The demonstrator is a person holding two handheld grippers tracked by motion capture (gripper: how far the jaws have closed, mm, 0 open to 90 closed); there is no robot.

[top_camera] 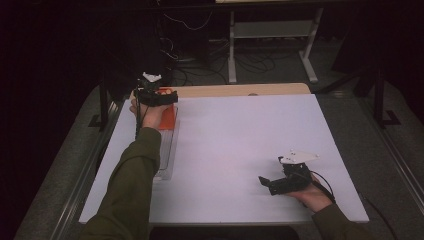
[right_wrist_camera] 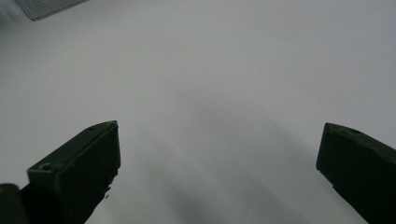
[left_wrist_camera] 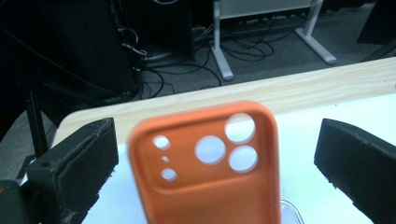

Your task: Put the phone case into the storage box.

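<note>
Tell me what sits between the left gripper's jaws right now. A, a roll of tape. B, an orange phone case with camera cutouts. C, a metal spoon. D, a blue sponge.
B: in the left gripper view an orange phone case with round camera cutouts stands between the left gripper's wide-open jaws, with a gap on either side.
</note>
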